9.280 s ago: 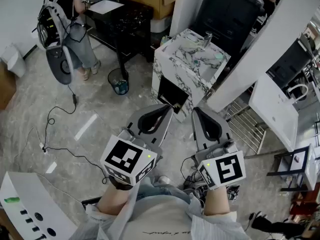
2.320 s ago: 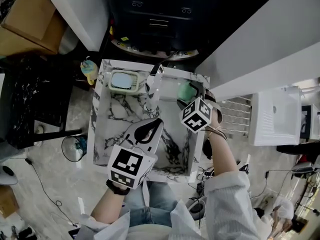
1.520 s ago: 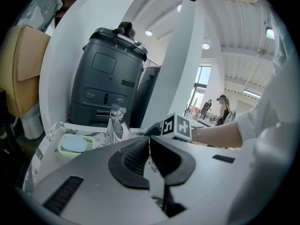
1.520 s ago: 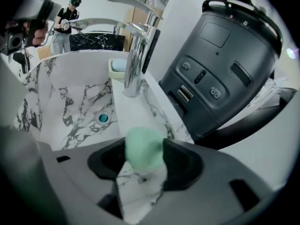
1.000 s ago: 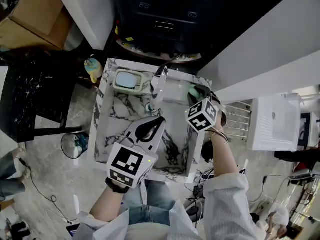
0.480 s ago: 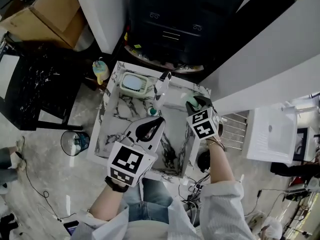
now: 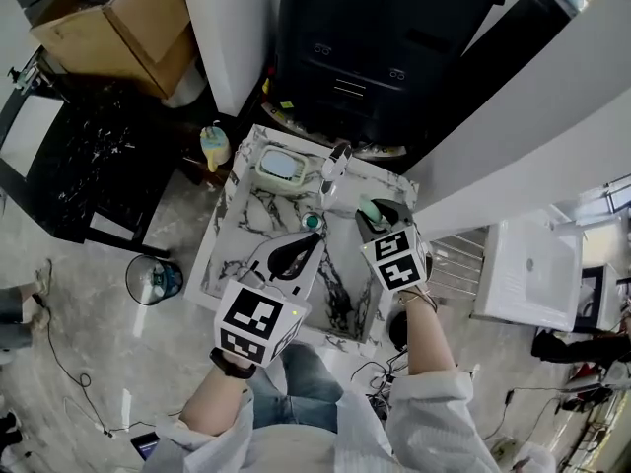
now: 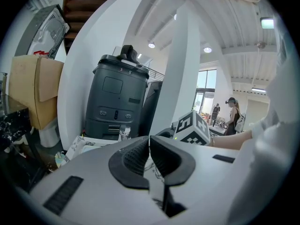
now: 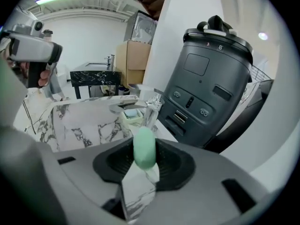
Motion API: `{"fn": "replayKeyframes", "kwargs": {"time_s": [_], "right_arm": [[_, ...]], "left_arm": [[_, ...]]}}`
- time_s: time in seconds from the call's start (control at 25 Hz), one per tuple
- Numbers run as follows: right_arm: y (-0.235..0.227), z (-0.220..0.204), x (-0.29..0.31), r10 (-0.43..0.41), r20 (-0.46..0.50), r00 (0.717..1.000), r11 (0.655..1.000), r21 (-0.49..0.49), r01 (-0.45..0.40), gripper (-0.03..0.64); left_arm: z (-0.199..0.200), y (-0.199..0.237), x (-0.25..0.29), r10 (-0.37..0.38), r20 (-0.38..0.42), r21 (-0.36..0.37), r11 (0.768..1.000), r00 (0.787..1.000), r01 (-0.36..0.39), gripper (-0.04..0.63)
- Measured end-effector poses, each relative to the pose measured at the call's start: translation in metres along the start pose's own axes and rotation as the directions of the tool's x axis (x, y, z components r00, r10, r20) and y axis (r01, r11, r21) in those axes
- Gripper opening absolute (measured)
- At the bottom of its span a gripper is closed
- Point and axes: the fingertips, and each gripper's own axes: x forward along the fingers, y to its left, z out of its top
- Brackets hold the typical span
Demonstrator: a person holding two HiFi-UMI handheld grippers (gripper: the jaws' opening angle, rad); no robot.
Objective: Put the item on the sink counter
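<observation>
**Green soap bar (image 9: 144,146) clamped in the right gripper (image 9: 144,165) over the marble sink counter (image 7: 246,215); left gripper (image 8: 150,153) clenched on nothing.**

The whole layout is given by the head view alone. A dark grey machine (image 7: 365,47) is seen behind the counter, with the tap (image 7: 335,166) and a soap dish (image 7: 281,168) at the counter's back edge. Both grippers are held over the basin, the right one near the tap, on its right. The grip itself is shown only in the right gripper view: the bar is stood on edge and pinched between the two pads. Its upper end protrudes past the jaw tips, and it is held over the counter's rear right part. In the left gripper view alone, that gripper's pads are seen pressed together with nothing between them.
</observation>
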Motion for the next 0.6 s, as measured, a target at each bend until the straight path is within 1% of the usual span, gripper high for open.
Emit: {"fn": "replayKeyframes", "kwargs": {"time_s": [0.28, 0.6], "right_arm": [[0.053, 0.024, -0.033, -0.011, 0.045, 0.999, 1.000, -0.004, 0.012, 0.130], [0.138, 0.052, -0.088, -0.031, 0.114, 0.993, 0.999, 0.027, 0.028, 0.130]], "left_arm": [[-0.007, -0.005, -0.057, -0.010, 0.021, 0.011, 1.000, 1.000, 0.010, 0.023], [-0.023, -0.011, -0.142, -0.019, 0.041, 0.036, 0.999, 0.999, 0.018, 0.023]]}}
